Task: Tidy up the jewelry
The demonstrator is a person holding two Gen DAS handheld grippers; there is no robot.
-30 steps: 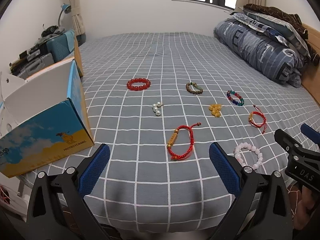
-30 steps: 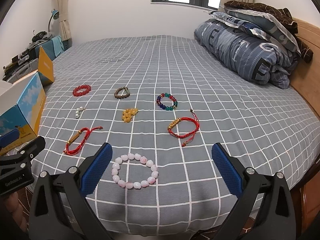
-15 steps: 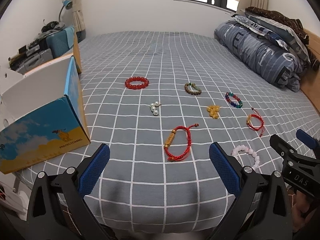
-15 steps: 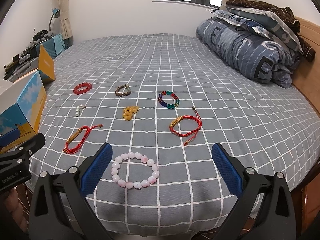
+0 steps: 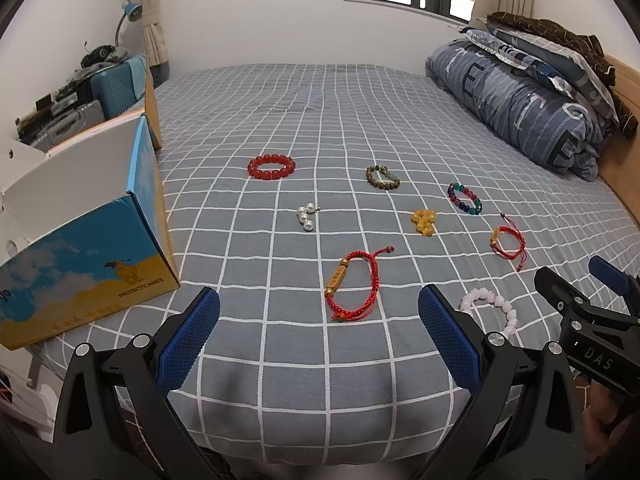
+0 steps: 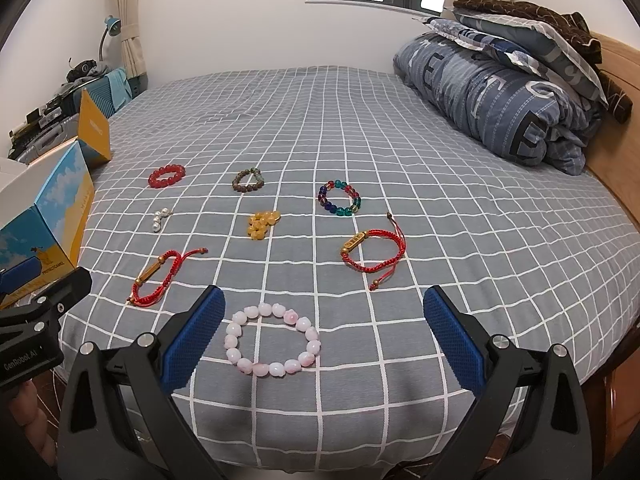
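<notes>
- Eight pieces of jewelry lie loose on the bed [image 6: 460, 208], well apart from one another; none is in the box [image 5: 92, 240] at the bed's left edge, so I judge the sorting not yet begun.
- The pink bead bracelet [image 6: 273, 339] lies flat near the bed's front edge, just ahead of the right hand-held gripper [image 6: 323, 336]. That gripper is spread wide and holds nothing.
- The left hand-held gripper [image 5: 319, 334] is likewise spread wide and empty, with the red cord bracelet [image 5: 354, 285] just ahead of it.
- Risk: the sheet is soft. Fingers pressed down on a bracelet could pinch the fabric with it and drag neighbouring pieces out of place.
- Risk: a pink bead bracelet nudged forward could roll off the front edge to the floor.
- Risk: round beads are likely to slip between flat pads; a grip on one bead only could let the loop swing and drop.
- Risk: the cord bracelets, including the second one [image 6: 374, 254], have loose tails that may snag on a finger or on another piece.
- Risk: the pearl cluster [image 5: 306, 216] and yellow bead cluster [image 6: 262, 224] are small and bunched; whether they are strung cannot be told, and loose beads would scatter.
- Risk: the two grippers sit close together at the front edge; crossing paths towards the box could cause a collision.
- The red bead bracelet [image 5: 272, 166], brown bead bracelet [image 5: 383, 178] and multicoloured bead bracelet [image 6: 340, 198] lie farther back, demanding a longer reach.
</notes>
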